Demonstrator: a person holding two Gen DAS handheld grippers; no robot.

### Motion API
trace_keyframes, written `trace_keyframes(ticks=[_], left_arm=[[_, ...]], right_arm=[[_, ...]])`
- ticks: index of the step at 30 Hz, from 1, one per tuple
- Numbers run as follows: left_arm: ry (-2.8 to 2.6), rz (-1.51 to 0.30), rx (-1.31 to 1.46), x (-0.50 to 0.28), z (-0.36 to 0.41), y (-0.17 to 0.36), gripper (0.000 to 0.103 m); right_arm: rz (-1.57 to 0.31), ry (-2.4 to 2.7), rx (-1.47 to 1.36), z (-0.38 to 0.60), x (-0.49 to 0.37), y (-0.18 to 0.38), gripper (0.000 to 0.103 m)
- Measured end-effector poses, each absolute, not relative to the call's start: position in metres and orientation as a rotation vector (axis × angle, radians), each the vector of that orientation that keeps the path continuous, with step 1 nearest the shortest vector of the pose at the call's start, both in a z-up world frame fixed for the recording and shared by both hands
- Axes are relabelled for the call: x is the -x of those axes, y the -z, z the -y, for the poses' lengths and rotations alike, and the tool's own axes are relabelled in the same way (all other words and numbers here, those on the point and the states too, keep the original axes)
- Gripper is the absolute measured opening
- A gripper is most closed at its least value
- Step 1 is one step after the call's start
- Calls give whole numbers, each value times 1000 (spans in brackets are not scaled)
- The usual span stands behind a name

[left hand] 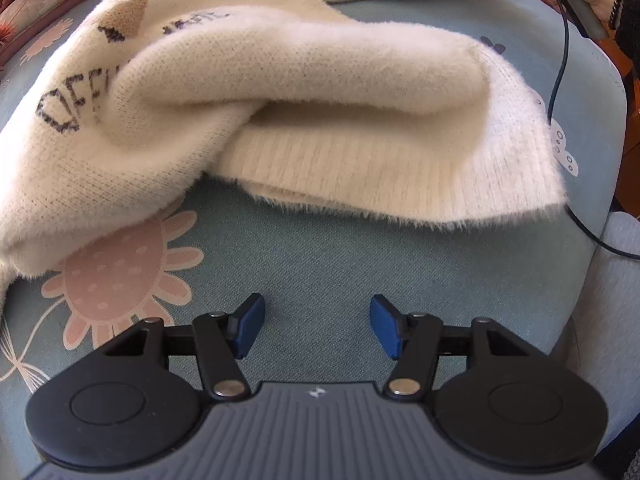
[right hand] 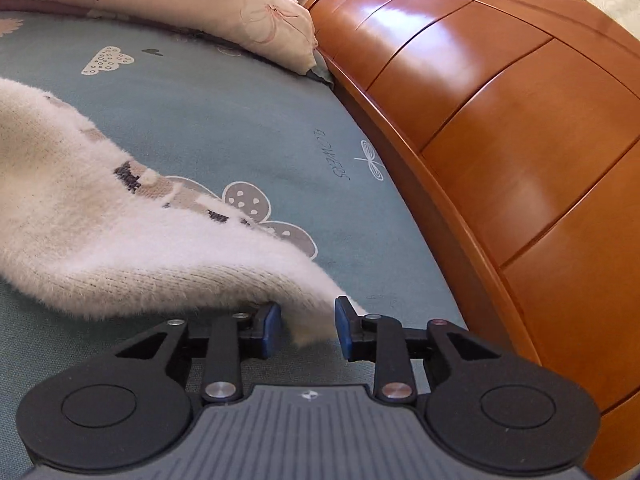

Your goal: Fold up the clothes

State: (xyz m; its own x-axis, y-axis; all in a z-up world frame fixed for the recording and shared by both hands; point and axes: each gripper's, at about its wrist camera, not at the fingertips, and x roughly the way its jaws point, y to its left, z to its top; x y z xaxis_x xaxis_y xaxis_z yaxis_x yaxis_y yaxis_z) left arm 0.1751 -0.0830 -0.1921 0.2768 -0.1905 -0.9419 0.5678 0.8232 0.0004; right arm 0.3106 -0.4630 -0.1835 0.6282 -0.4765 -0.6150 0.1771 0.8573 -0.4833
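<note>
Two grippers on the go, one fluffy cream knitted sweater with dark lettering (left hand: 304,92) sprawled across a teal bedsheet with pink flower and cloud prints (left hand: 320,260). Pretty crumpled right now, bunched into a fat roll with the ribbed hem (left hand: 360,164) facing the left wrist camera.

Left gripper (left hand: 317,326): blue pads spread apart, nothing between them, pointing steeply down at bare sheet. Sweater lies straight ahead of it, hem edge close but not touching.

Right gripper (right hand: 307,322): a pointed corner of the sweater (right hand: 312,320) hanging down between the pads, which stand partly apart. Left pad looks to be brushing the fuzz, right pad shows a sliver of gap, so not really clamped, more like loosely straddling. Rest of the garment runs off to the left and away from that gripper, long axis going diagonally across the bed. Orange wooden bed frame (right hand: 500,140) just to the right, floral pillow (right hand: 256,20) at the far end.

Judging by that, right hand is the nearer one to a usable grab, already at the corner. Probably needs closing properly before any pull, otherwise fuzz slips out.
</note>
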Motion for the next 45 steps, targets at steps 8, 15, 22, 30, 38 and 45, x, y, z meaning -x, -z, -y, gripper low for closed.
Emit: trace_keyframes(ticks=[8, 15, 22, 30, 38, 45], left_arm=[[492, -1199, -356, -166, 70, 189, 59], [468, -1197, -331, -147, 52, 182, 59], [428, -1160, -312, -114, 21, 171, 59], [360, -1103, -298, -110, 20, 166, 60], [319, -1078, -99, -95, 7, 184, 61], [243, -1057, -7, -67, -8, 199, 69]], right_arm=[[-868, 263, 390, 442, -287, 184, 32], [-896, 186, 368, 424, -277, 166, 34], [-935, 79, 227, 401, -251, 147, 34], [-947, -199, 44, 335, -196, 97, 42], [-961, -419, -69, 261, -140, 87, 44], [-978, -378, -334, 266, -104, 130, 51]])
